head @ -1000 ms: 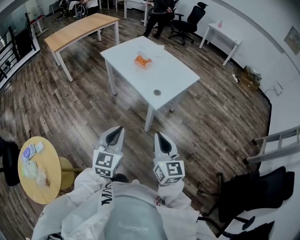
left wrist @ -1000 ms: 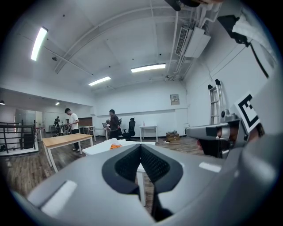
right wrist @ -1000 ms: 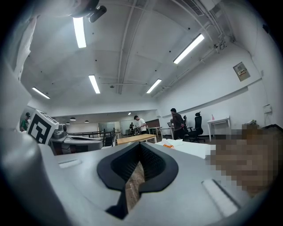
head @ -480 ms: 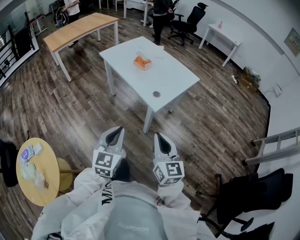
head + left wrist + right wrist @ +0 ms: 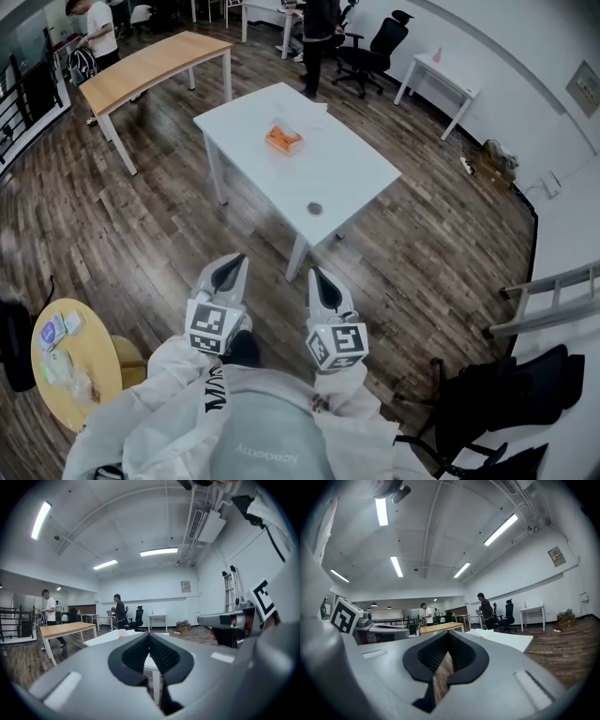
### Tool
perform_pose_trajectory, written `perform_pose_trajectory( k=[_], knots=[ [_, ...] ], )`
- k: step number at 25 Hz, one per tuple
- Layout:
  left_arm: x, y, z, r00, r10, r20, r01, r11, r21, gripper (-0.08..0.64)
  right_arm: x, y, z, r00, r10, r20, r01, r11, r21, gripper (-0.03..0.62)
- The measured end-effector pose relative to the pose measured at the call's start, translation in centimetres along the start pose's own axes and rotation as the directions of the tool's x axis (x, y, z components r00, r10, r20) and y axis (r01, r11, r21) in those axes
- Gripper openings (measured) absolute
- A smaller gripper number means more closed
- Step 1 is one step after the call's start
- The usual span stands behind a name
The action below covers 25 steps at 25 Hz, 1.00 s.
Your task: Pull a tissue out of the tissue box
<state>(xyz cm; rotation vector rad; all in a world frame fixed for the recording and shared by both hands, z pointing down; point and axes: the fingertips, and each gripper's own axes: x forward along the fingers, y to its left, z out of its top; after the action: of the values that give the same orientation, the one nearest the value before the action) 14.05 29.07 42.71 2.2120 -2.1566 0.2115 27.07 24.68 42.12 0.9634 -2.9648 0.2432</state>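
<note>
Head view, shift: the white worktop (image 5: 356, 164) and the orange tissue box (image 5: 283, 139) on it sit lower in frame than a second ago, nearer the tongs.
Round table (image 5: 66, 361): has slid toward 8 o'clock since the earlier frame.
Person (image 5: 94, 33): in a white top, newly in view at 11 o'clock, beside the wooden table (image 5: 150, 61).
Left tongs (image 5: 232, 265): together, nothing between them; same spot in frame as before.
Right tongs (image 5: 315, 274): together and empty, just beside the left pair.
Tissue box, place: on the far half of the worktop, at 12 o'clock from both tongs and well apart from them.
Hard to make out: a small dark round thing (image 5: 315, 208) near the worktop's near edge is too small to name; the box top is blurred.
Hidden: both hands, behind the marker cubes and the pale sleeves (image 5: 169, 375).
Left gripper view: the box is only an orange speck above the shut tongs.
</note>
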Motion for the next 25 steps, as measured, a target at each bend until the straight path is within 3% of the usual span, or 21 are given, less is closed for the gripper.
perform_pose_trajectory(
  k=[25],
  knots=[
    [7.6,11.2,-0.5,1.000,0.007,-0.024,-0.008,0.999,-0.043,0.000,13.2,-0.1,0.3,0.999,-0.002,-0.053,0.002,1.000,-0.003,0.002]
  ],
)
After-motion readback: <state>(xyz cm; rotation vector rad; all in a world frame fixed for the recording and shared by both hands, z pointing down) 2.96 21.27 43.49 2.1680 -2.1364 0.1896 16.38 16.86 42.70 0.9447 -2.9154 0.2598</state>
